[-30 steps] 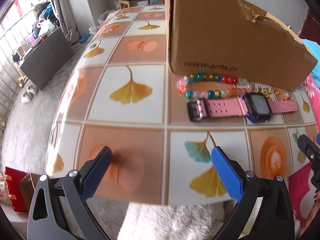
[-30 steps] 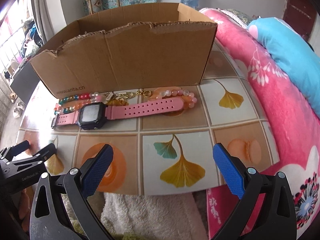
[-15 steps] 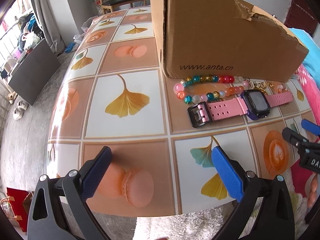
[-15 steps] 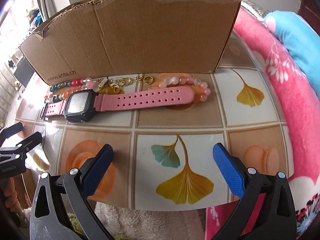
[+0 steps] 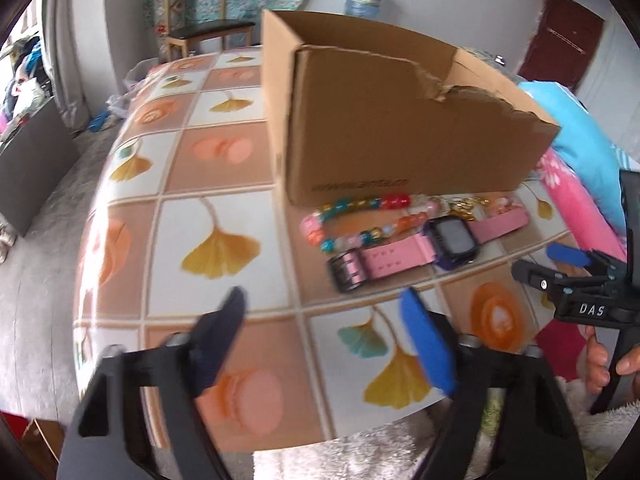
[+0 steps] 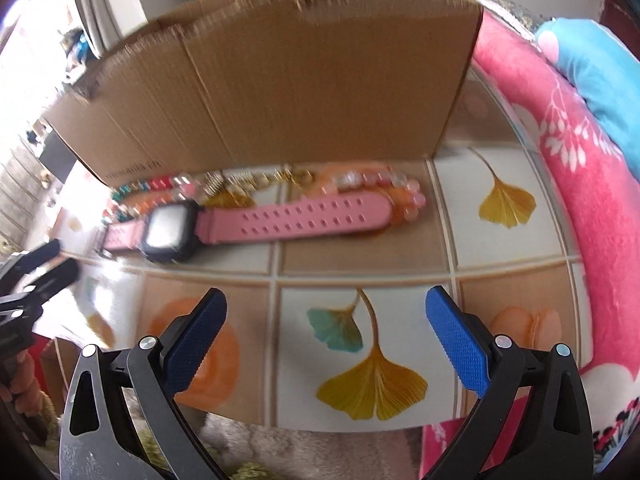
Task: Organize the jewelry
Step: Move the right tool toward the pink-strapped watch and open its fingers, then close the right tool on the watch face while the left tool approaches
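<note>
Taking the cardboard box (image 6: 280, 80) as landmark, the left gripper (image 5: 324, 320) hovers wide open and empty before its left corner, the colourful bead bracelet (image 5: 360, 220), pink watch (image 6: 248, 226) and pale pink bead bracelet (image 6: 384, 188) lie along its front wall on the table (image 6: 500, 240), and the right gripper (image 6: 326, 320) hangs wide open, empty, nearer.

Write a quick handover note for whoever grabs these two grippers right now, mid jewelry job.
Left gripper: open, empty, over the table's near edge.
Right gripper: open, empty, pointed at the watch strap.
Pink watch lies flat on the table in front of the cardboard box. Multicolored bead bracelet sits at the buckle end, pink bead bracelet at the strap tip, gold pieces between, against the box.
Done: nothing picked up yet.
Left: all four pieces, probably into the box.
</note>
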Demonstrator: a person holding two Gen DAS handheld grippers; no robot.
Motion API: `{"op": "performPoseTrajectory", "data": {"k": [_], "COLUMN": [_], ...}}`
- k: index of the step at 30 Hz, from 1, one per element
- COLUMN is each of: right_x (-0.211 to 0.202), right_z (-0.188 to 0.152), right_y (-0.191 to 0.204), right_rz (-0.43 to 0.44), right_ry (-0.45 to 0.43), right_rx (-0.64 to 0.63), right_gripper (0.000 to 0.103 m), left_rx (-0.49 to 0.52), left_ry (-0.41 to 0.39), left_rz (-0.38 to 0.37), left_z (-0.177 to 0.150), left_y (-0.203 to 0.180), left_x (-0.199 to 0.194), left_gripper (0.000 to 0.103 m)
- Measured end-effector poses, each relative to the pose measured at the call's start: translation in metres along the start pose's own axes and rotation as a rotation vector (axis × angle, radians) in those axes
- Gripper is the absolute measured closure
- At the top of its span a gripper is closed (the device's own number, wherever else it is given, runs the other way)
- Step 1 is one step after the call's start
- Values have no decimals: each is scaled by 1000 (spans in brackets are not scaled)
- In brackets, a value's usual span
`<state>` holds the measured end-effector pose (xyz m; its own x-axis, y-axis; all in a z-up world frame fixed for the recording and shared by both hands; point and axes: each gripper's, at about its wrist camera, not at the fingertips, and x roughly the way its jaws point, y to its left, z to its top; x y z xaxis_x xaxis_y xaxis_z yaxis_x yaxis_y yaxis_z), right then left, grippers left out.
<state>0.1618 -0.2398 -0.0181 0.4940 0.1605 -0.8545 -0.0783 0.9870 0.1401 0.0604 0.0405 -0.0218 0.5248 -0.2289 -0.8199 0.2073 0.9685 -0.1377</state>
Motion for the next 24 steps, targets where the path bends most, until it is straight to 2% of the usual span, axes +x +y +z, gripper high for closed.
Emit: {"op": "performPoseTrajectory", "data": {"k": [1, 3, 5, 9, 12, 14, 19, 20, 22, 23, 24], "right_x": [-2, -5, -5, -5, 0, 9, 29, 28, 27, 27, 27], "right_z": [2, 8, 15, 27, 36, 43, 46, 44, 47, 48, 49], "right_y": [1, 4, 8, 16, 21, 23, 25, 41, 45, 45, 47], "right_rz": [18, 69, 110, 221, 320, 372, 485, 501, 506, 504, 500], "right_ry": [-13, -38, -53, -74, -74, -45, 49, 62, 60, 67, 75], "right_rx": [-5, -28, -74, -156, -223, -272, -348, -346, -362, -371, -378], "right_gripper": [14, 18, 27, 37, 43, 45, 45, 45, 45, 45, 45], "left_rx": [7, 14, 31, 55, 70, 66, 110, 116, 122, 128, 139], "left_ry": [6, 14, 17, 19, 35, 41, 42, 42, 37, 31, 25], "left_rz": [-8, -30, -41, -49, -34, -36, -21, -15, -10, 4, 12], "left_z": [1, 4, 6, 8, 8, 6, 6, 6, 6, 6, 5], "left_y": [-3, -7, -14, -22, -25, -24, -28, -29, -30, -32, -34], "left_x": [1, 5, 7, 9, 15, 17, 19, 19, 19, 19, 19], "left_gripper": [42, 59, 66, 82, 83, 84, 84, 84, 85, 90, 91]}}
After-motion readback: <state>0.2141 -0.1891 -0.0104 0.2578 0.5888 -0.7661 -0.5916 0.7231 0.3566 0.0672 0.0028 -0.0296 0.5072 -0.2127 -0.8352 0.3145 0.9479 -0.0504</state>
